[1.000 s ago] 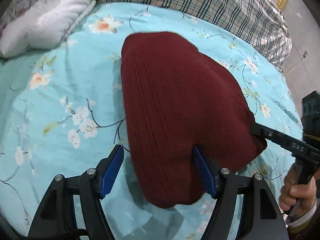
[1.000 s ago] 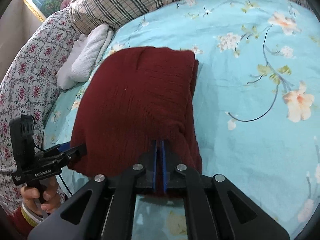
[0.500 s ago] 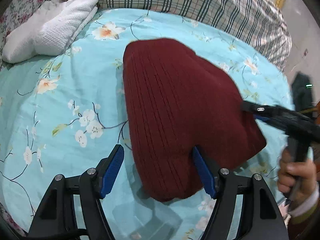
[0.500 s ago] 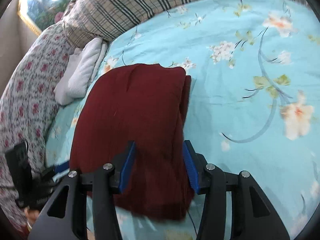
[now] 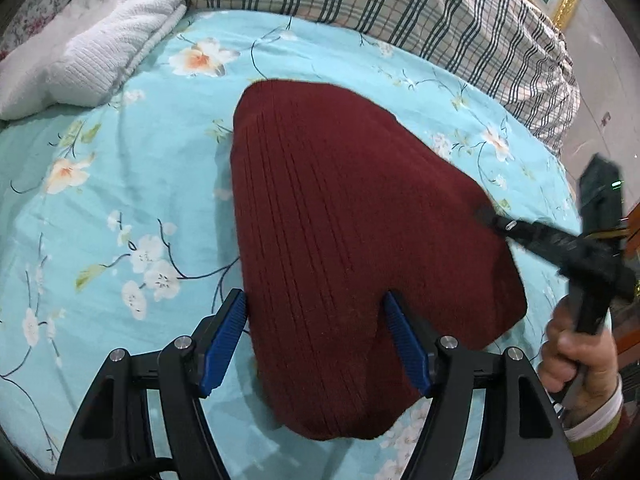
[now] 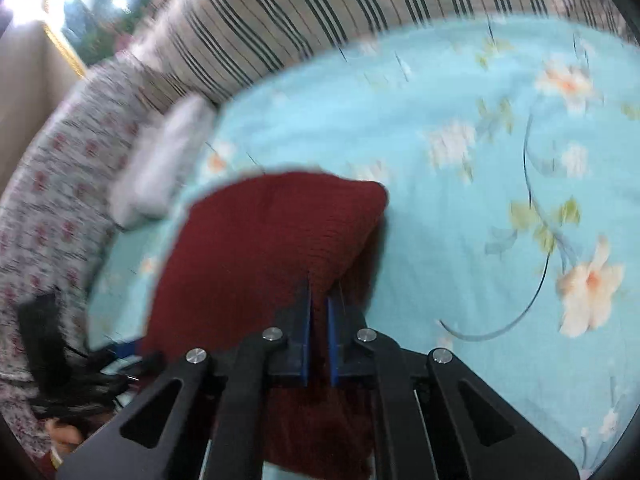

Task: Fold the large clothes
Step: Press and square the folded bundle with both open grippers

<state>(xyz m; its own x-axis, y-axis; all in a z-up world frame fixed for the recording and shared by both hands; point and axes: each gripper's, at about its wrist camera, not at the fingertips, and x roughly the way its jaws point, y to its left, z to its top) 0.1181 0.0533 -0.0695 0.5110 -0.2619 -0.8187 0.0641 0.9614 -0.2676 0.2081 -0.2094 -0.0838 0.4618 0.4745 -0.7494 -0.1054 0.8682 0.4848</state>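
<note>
Sweater [image 5: 352, 240], dark red and knitted, lies folded in a thick bundle on the bed [image 5: 120, 208], near its front edge. Right gripper [image 6: 318, 312] is closing, and its blue pads already pinch the near right corner of the knit. Left gripper [image 5: 320, 344] stands spread, one finger on each side of the near edge, not pressing. For a neat fold, I think both corners should be taken evenly. White towel [image 5: 100, 60] and plaid blanket [image 5: 440, 20] lie well apart, blocking nothing.
</note>
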